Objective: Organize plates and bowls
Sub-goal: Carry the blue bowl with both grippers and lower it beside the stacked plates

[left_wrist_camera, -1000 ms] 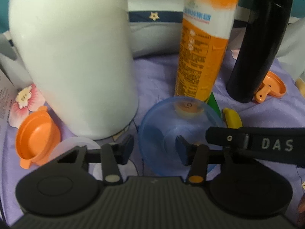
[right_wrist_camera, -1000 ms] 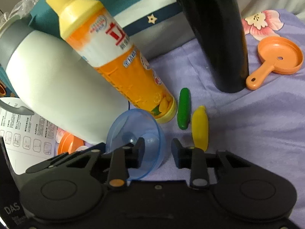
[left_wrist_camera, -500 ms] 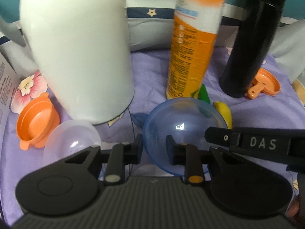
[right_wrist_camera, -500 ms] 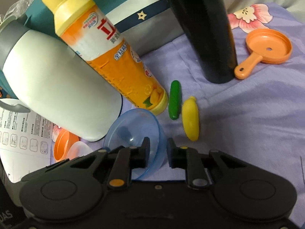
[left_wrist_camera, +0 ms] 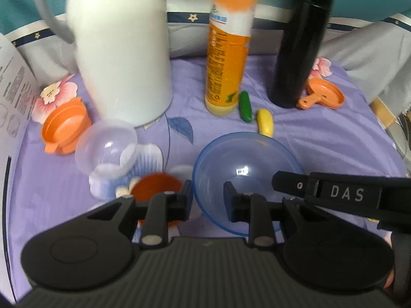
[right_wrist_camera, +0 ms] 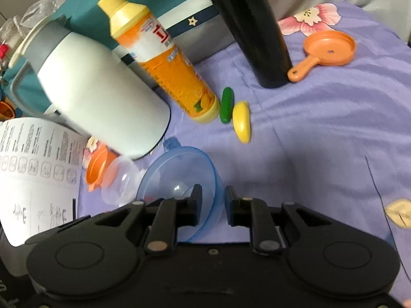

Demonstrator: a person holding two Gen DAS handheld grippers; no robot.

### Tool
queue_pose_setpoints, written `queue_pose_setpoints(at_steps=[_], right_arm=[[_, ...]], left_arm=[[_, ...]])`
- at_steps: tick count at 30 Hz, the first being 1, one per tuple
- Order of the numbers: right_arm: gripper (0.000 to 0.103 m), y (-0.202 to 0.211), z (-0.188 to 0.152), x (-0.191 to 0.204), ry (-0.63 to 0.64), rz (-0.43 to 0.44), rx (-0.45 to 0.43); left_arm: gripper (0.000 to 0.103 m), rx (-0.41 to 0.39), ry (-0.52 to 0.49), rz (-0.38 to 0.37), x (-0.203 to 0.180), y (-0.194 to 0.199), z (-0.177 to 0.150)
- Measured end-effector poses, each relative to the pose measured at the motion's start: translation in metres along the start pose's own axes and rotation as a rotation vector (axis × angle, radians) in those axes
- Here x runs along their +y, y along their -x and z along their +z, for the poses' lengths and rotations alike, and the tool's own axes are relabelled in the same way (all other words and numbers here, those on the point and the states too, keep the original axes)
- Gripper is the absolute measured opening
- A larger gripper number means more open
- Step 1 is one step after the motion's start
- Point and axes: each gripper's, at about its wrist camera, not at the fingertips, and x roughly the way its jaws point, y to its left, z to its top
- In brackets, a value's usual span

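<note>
Blue plastic, one bowl (left_wrist_camera: 244, 174) hangs tilted above the purple cloth (left_wrist_camera: 321, 138), both tools clamped on its rim: the left tool (left_wrist_camera: 207, 197) at the near-left edge, the right tool (right_wrist_camera: 212, 204) at the right wall. One clear bowl (left_wrist_camera: 106, 151) and one orange bowl (left_wrist_camera: 64, 125) sit touching beside one white jug (left_wrist_camera: 120, 48).

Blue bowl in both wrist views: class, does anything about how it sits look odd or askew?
Yes. The blue bowl is tilted, its opening turned sideways rather than straight up, because both grippers pinch its rim: the right gripper and the left gripper. The clear bowl beside it also leans against the white jug.
</note>
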Motion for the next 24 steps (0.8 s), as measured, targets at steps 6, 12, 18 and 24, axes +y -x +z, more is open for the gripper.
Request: queue_pose_setpoints(at_steps=[6,12,18,24], right_arm=[[0.019,0.033,-0.036,-0.004,0.018,0.005,0.026],[0.019,0.066,-0.066,-0.012,0.034,0.009,0.030],[0.019,0.091,-0.093,-0.019,0.073,0.005,0.044],[0.019,0.104,-0.117,-0.022,0.109,0.005,0.077]], left_arm=[[0.024,-0.008,0.008,-0.015,-0.009,0.038,-0.025],[0.024,-0.008,0.019,-0.033,-0.020,0.068,-0.058],[0.024,0.028,0.023,-0.039,-0.026,0.086,-0.095],[0.024,0.066,0.034,-0.040,-0.025,0.095,-0.126]])
